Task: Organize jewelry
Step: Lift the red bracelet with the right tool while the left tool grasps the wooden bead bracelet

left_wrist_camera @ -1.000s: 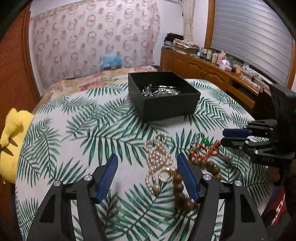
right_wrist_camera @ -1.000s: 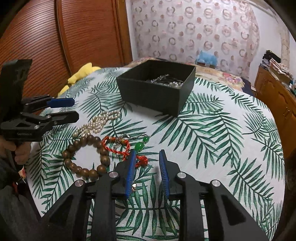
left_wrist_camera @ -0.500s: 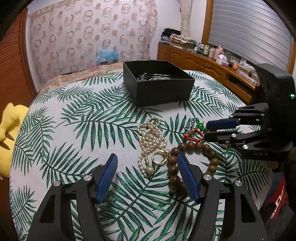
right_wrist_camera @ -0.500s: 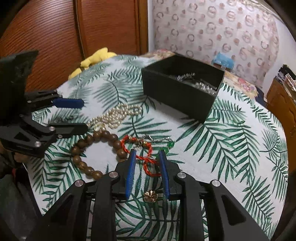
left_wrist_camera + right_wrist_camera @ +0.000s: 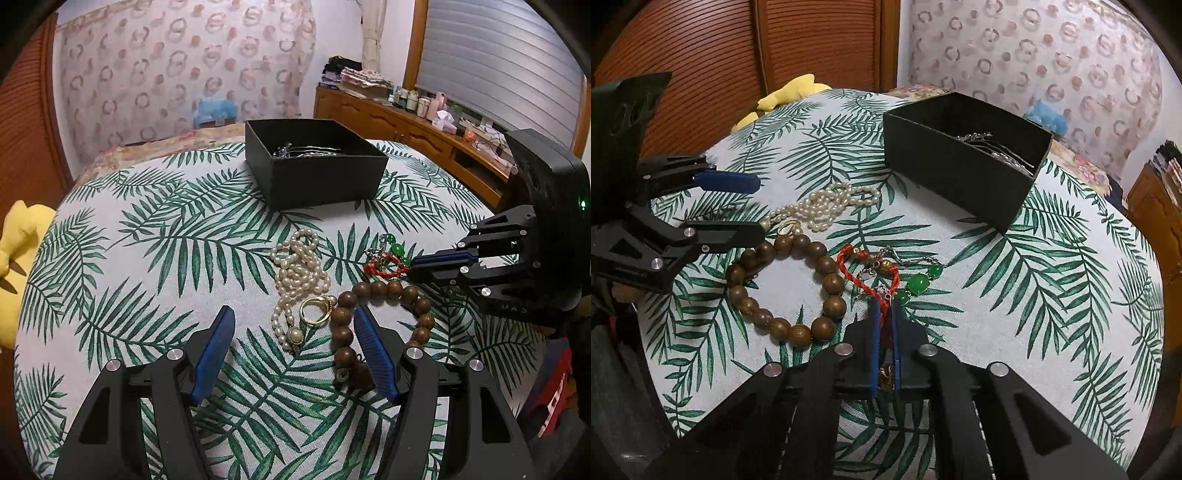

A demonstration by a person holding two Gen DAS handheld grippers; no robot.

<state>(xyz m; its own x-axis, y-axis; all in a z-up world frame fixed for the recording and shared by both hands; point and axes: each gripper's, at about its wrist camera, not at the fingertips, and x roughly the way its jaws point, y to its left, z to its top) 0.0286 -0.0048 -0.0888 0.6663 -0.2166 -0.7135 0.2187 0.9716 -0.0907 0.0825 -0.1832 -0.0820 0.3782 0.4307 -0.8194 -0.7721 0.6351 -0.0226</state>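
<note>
Since the earlier frames the right hand-held gripper (image 5: pixel 885 314) has just been closing; its blue pads are now pinched on the near loop of the red cord (image 5: pixel 871 275), which runs up between them. Left hand-held gripper (image 5: pixel 291 332) hangs with its pads spread and nothing between them, above the ring (image 5: pixel 316 310) and the near end of the pearls (image 5: pixel 299 273).

Progress — early. Box (image 5: pixel 314 173), at 12 o'clock on the desk (image 5: pixel 147 258), holds only some silvery pieces (image 5: pixel 306 150). Five items lie outside it, clustered toward 6 o'clock of the box: pearls, ring, wooden beads (image 5: pixel 786 288), red cord and a green pendant (image 5: pixel 918 284). A silver chain (image 5: pixel 908 258) lies tangled against the cord, so both may lift together.

Remaining, by judgement — carry the cord to the box, then the other four. None is yet off the cloth.
</note>
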